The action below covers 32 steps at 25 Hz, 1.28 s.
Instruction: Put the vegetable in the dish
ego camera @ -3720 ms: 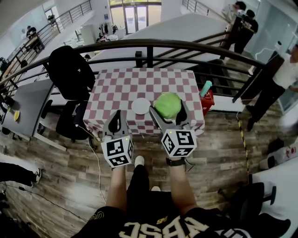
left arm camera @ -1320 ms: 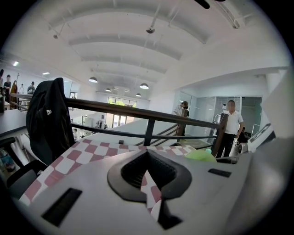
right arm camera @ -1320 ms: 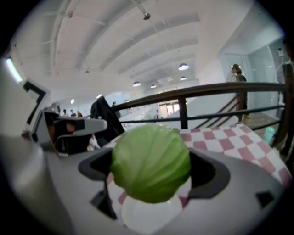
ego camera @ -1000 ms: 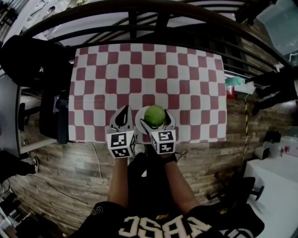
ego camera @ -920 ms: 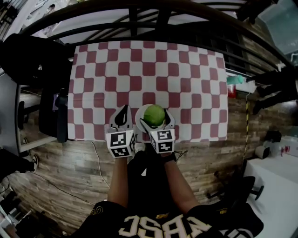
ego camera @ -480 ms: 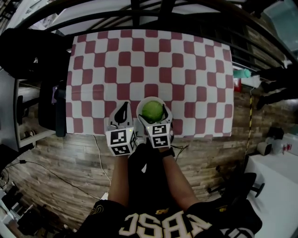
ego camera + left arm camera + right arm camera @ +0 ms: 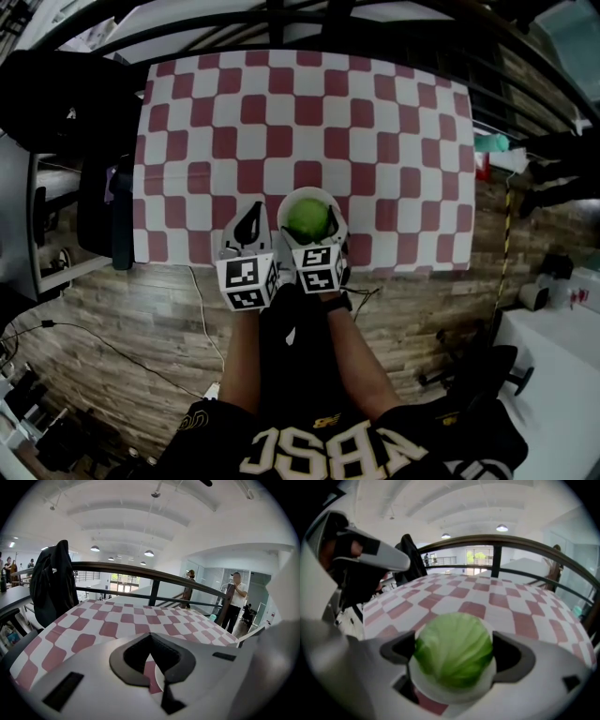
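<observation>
Head view: the cabbage [image 7: 307, 218] rests in the white dish [image 7: 309, 192], near the front edge of the checkered bench [image 7: 375, 141].
The right tool [image 7: 310, 229] clamps the cabbage from both sides over the dish; the left tool [image 7: 249, 218], jaws together and empty, hovers just left of the dish.

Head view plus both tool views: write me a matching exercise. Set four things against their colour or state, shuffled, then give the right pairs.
Things:
1. cabbage
2. dish
3. left tool
4. tablecloth

Colour or state:
A. red and white checks
B. jaws together, holding nothing
C. green, gripped by the right tool
D. white, under the cabbage

Pairs: 1-C, 2-D, 3-B, 4-A
</observation>
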### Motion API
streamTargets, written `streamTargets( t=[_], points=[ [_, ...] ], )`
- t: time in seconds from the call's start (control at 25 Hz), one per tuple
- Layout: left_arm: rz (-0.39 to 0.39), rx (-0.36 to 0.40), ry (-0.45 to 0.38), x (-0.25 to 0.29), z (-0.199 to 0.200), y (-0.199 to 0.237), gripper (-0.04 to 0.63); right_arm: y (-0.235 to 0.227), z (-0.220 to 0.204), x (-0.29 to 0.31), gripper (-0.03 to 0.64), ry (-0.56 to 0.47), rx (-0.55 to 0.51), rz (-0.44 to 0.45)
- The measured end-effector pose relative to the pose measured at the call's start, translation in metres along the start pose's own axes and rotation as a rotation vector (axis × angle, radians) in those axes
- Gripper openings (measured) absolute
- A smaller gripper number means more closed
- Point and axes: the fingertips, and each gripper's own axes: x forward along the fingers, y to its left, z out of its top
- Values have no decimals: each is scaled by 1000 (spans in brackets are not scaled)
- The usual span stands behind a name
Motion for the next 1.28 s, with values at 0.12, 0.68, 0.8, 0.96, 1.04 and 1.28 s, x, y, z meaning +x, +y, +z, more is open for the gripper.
streamTargets(
  t=[0.12,0.68,0.8,0.96,1.04,1.28],
  points=[
    [0,0,-10,-1,7,1,20,1,17,-6,526,-53,-37,5],
    [0,57,-256,-22,168,2,18,-38,184,-95,512,-342,-3,-52],
    [-4,75,-306,-30,198,-1,19,-40,221,-116,469,-416,-16,-57],
    [-21,114,-379,-38,241,-9,18,-48,273,-143,322,-547,-13,-86],
    [-35,134,-409,-43,260,-15,20,-50,296,-156,290,-606,-12,-87],
    [-59,174,-485,-56,304,-25,20,-54,358,-201,236,-771,2,-68]
  ],
)
